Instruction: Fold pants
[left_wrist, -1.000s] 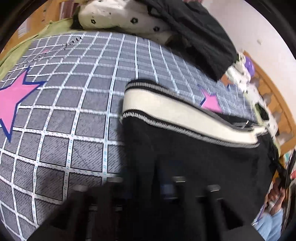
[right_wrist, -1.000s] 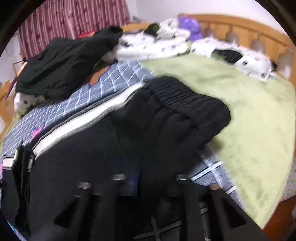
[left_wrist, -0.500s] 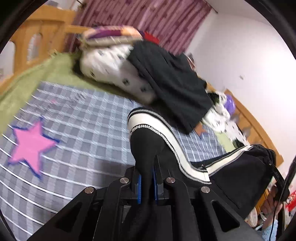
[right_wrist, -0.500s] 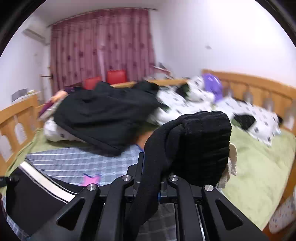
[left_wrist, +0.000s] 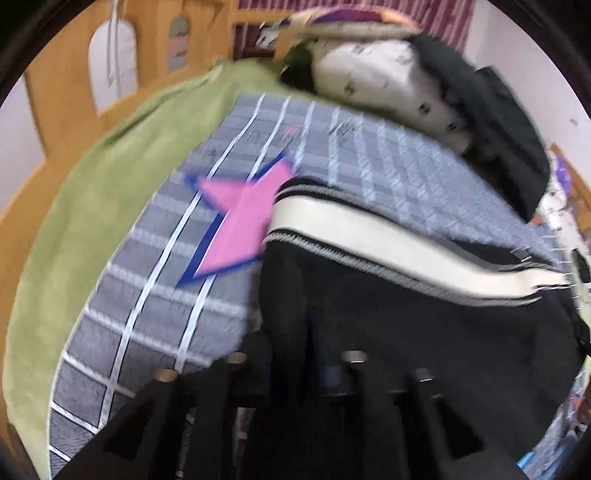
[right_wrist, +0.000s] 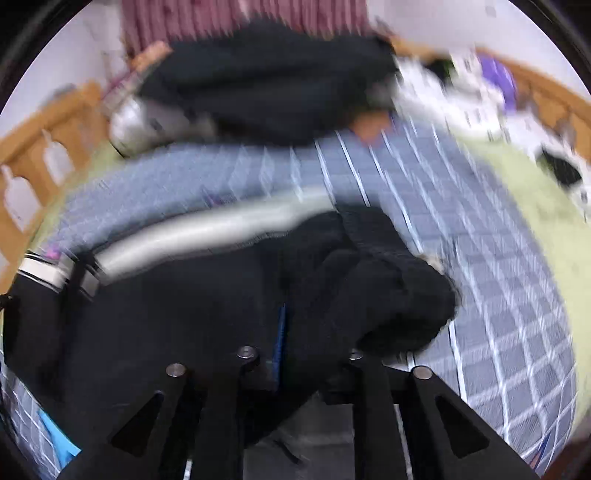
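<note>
matt black cloth pants (left_wrist: 424, 325), wooden bed frame (left_wrist: 62, 96)

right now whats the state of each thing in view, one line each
black pants: spread on the bed, white side stripe up
left gripper: shut on the pants
right gripper: shut on bunched pants fabric
plaid blanket: lying flat under the pants
dark garment pile: heaped, unfolded

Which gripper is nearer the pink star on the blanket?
Left. The left gripper, with the pants, is just below the pink star. The right gripper sees only a pink sliver far left.
</note>
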